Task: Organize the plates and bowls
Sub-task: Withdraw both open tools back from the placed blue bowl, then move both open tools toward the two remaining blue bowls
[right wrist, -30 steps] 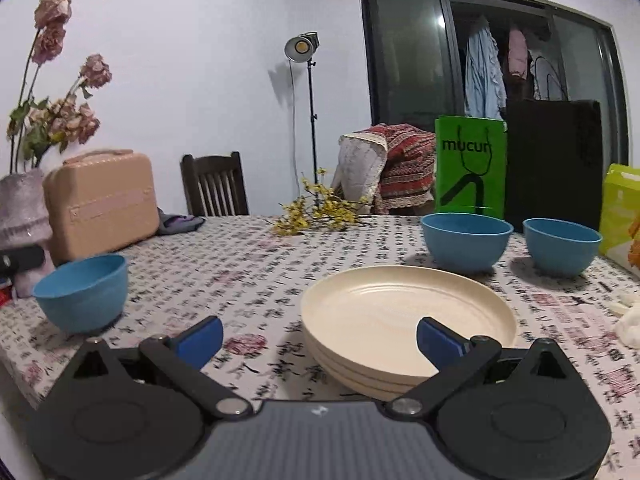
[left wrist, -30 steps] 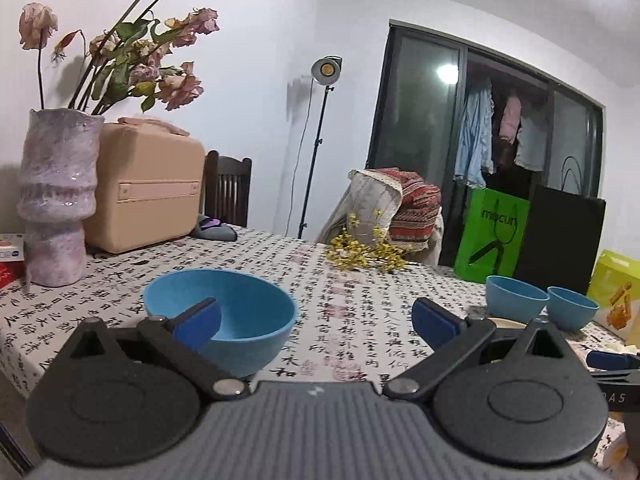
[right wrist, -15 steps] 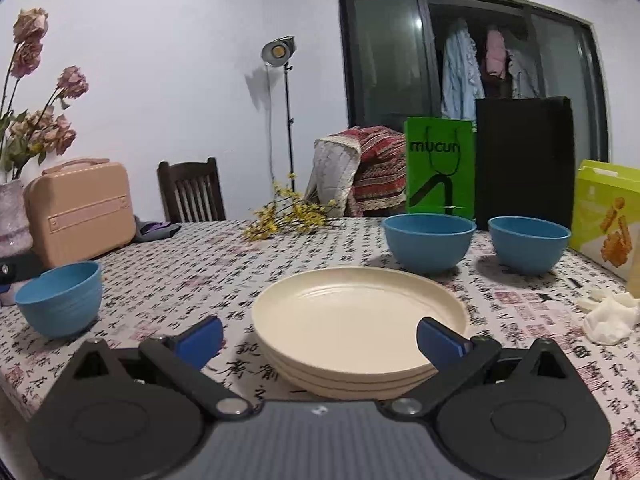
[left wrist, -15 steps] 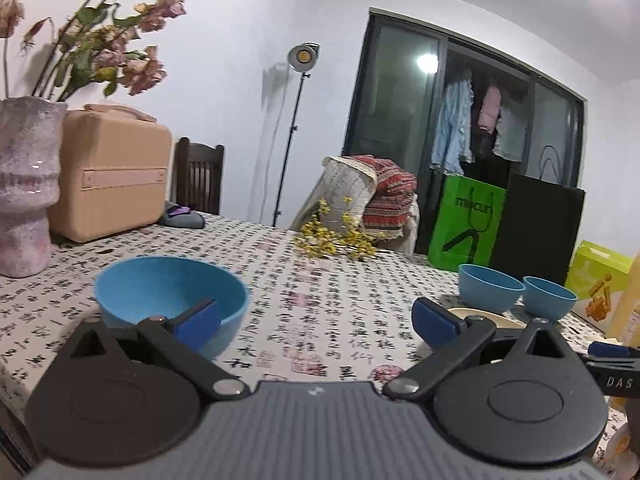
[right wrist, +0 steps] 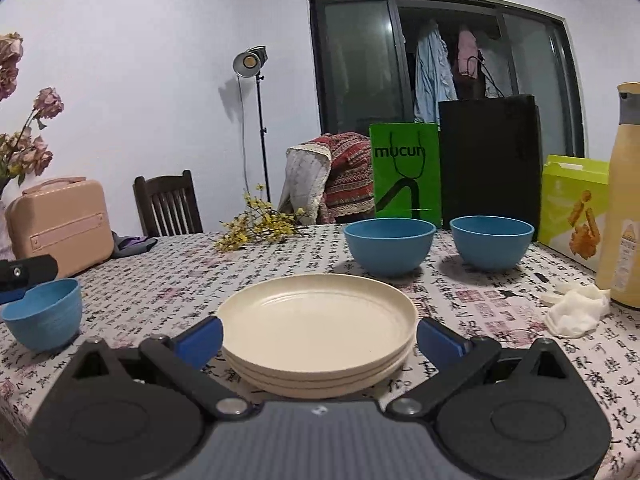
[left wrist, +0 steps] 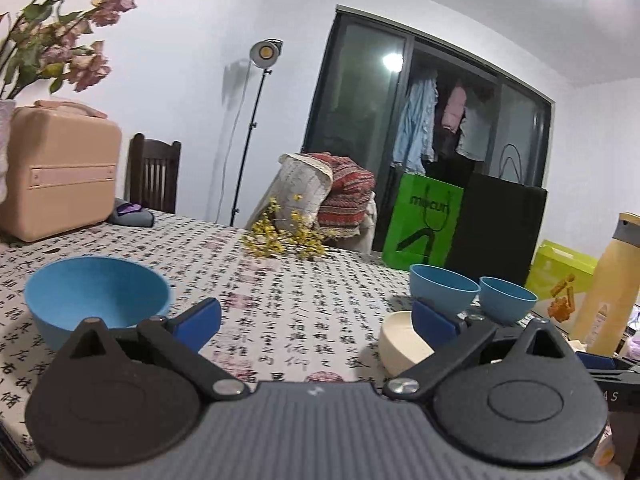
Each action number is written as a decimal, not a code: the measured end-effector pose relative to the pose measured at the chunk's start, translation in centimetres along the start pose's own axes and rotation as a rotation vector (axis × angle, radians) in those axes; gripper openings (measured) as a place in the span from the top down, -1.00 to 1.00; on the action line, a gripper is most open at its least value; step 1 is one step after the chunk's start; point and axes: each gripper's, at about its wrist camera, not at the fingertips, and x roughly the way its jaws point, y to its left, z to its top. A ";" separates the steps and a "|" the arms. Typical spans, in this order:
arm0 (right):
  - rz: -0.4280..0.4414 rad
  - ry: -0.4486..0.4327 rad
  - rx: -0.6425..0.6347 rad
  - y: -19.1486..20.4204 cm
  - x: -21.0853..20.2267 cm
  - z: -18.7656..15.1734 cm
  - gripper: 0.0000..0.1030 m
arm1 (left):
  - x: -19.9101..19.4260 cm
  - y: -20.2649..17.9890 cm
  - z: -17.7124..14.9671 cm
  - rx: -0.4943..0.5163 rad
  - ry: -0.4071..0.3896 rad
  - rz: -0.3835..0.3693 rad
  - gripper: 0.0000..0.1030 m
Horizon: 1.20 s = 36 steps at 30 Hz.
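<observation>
Three cream plates (right wrist: 316, 332) sat stacked on the table (right wrist: 180, 280), right between the spread blue fingers (right wrist: 198, 340) of the right gripper (right wrist: 319, 340). Its jaws stood wide apart, flanking the stack at either rim without visible contact, and held nothing. Beyond the stack, two blue bowls stood side by side, apart from each other: the middle bowl (right wrist: 389, 245) and the right bowl (right wrist: 491, 242). A third, the left bowl (right wrist: 42, 314), stood well apart at the table's left edge, with the tip of the other tool just above it.

From the left wrist view, the left gripper (left wrist: 316, 320) was also wide open and empty over bare tablecloth. The left bowl (left wrist: 98, 306) lay just past its left finger, partly hidden by it; the plates (left wrist: 400, 344) showed only as a sliver behind its right finger, with the other two bowls farther back.

Around them: a yellow bottle (right wrist: 624, 200) at the right, just beside crumpled white tissue (right wrist: 576, 312); a snack box (right wrist: 574, 204) behind; a green bag (right wrist: 406, 172) and a black bag (right wrist: 490, 160) at the far edge; yellow sprigs (right wrist: 260, 228) lying flat; a pink case (right wrist: 60, 224) and dried roses (left wrist: 60, 40) at the left. A chair (right wrist: 168, 204) and lamp stand (right wrist: 256, 120) stood past the table.
</observation>
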 end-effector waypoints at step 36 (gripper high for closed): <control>-0.227 -0.078 0.104 -8.2 -0.2 5.1 -1.00 | 8.0 -10.1 3.5 0.037 0.024 -0.263 -1.00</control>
